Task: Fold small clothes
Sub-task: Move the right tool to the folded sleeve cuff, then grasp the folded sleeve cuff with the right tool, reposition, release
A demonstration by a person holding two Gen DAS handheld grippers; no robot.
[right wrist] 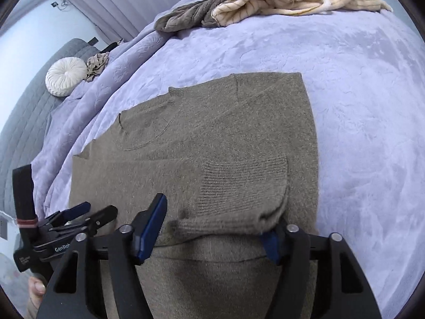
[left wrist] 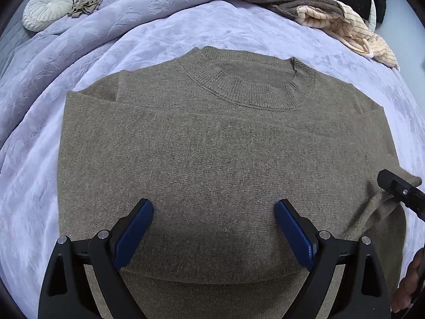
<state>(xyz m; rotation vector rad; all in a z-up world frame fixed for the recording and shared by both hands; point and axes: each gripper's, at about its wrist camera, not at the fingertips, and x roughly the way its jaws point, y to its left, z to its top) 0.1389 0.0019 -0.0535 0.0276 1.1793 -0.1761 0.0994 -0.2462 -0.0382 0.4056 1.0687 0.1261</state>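
An olive-brown knit sweater (left wrist: 212, 138) lies flat, front up, on a lavender blanket (left wrist: 39, 159), with its collar at the far end. My left gripper (left wrist: 213, 203) hovers open over the sweater's lower middle, nothing between its blue pads. In the right wrist view the sweater (right wrist: 212, 133) has one sleeve folded across its body. The ribbed cuff (right wrist: 239, 194) lies between the fingers of my right gripper (right wrist: 223, 212) and hides the right one. The left pad (right wrist: 151, 228) stands just clear of the cuff. My left gripper (right wrist: 99, 208) shows at the left edge.
A pile of beige striped and brown clothes (left wrist: 318, 8) lies at the far right of the bed. A round white cushion (left wrist: 47, 8) and a small tan garment (left wrist: 85, 5) sit at the far left. Hands (left wrist: 409, 279) show at the frame edges.
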